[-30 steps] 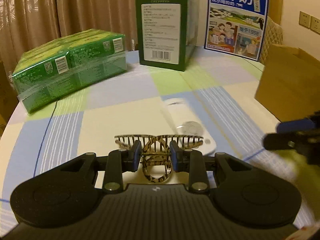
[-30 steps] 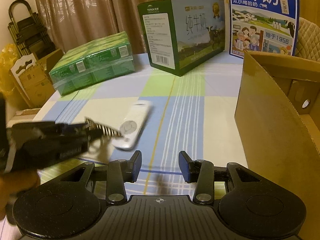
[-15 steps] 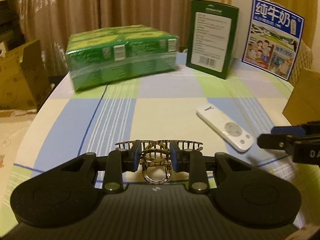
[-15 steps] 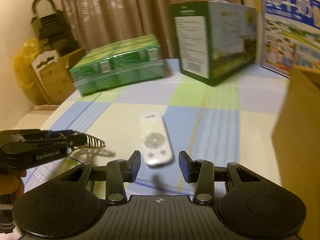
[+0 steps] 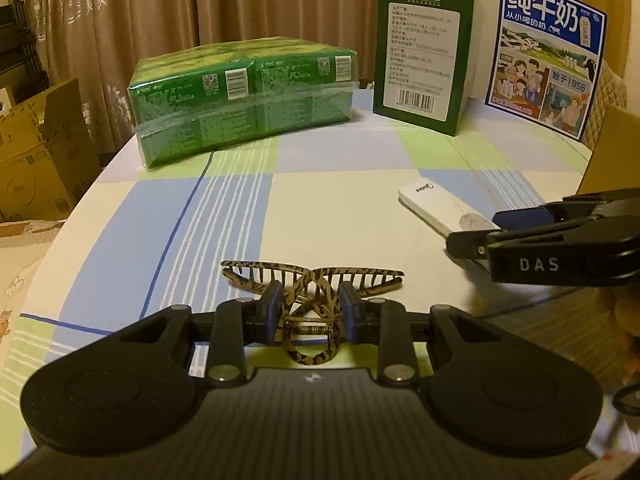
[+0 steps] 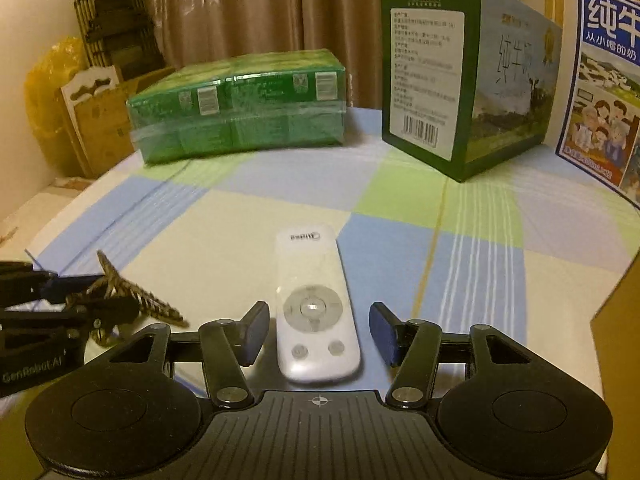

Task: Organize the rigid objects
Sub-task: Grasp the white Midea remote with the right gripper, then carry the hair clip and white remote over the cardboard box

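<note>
My left gripper (image 5: 310, 306) is shut on a tortoiseshell hair claw clip (image 5: 312, 284), held above the checked tablecloth; the clip (image 6: 132, 292) and that gripper (image 6: 86, 294) also show at the left of the right wrist view. A white remote control (image 6: 314, 306) lies flat on the cloth, its button end between the fingers of my right gripper (image 6: 318, 330). Those jaws are opening and stand clear of the remote on both sides. In the left wrist view the remote (image 5: 440, 208) lies at the right, partly behind the right gripper (image 5: 476, 232).
A shrink-wrapped green carton pack (image 6: 240, 116) and an upright green milk box (image 6: 452, 80) stand at the back of the table (image 6: 400, 240). A blue milk box (image 5: 544, 56) stands back right. A brown cardboard box (image 6: 624, 320) rises at the right edge. Cartons sit on the floor at left.
My right gripper has come down and forward over the remote, which now lies between its fingers, and its jaws have widened. The left gripper, still holding the clip, has shifted left.
</note>
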{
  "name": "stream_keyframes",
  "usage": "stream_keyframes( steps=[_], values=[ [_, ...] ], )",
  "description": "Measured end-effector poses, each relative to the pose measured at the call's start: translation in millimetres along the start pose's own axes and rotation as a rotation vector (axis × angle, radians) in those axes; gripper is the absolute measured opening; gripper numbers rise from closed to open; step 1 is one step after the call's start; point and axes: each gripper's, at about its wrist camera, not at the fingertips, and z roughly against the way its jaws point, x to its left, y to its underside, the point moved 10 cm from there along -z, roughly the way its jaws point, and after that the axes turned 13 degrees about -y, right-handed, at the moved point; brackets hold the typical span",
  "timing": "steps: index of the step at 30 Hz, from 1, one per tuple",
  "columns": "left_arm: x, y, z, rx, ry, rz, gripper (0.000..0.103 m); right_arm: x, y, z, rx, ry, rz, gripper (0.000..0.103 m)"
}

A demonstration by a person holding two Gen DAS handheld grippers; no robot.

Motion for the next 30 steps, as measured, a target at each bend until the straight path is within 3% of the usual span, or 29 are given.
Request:
stream_keyframes(
  steps=[3,6,15,19,24,30],
  values=[
    [2,-1,-1,0.000,-0.002,0.004,0.026,3,-2,-4,-0.009,-0.014,0.009,0.052],
    [1,-1,0,0.006,-0.001,-0.002,0.026,7,-1,-4,-0.002,0.002,0.047,0.038],
    [-16,16,27,0.069,0.049,-0.040,0.025,19,27,28,0.095,0.014,0.015,0.037],
    [-29,33,52,0.091,0.096,-0.072,0.025,23,52,59,0.160,0.019,-0.092,0.037],
    [-40,58,87,0.124,0.149,-0.087,0.025,33,82,100,0.193,0.054,-0.167,0.037],
    [-45,82,119,0.104,0.195,-0.129,0.025,46,110,138,0.193,0.049,-0.235,0.038]
  ],
)
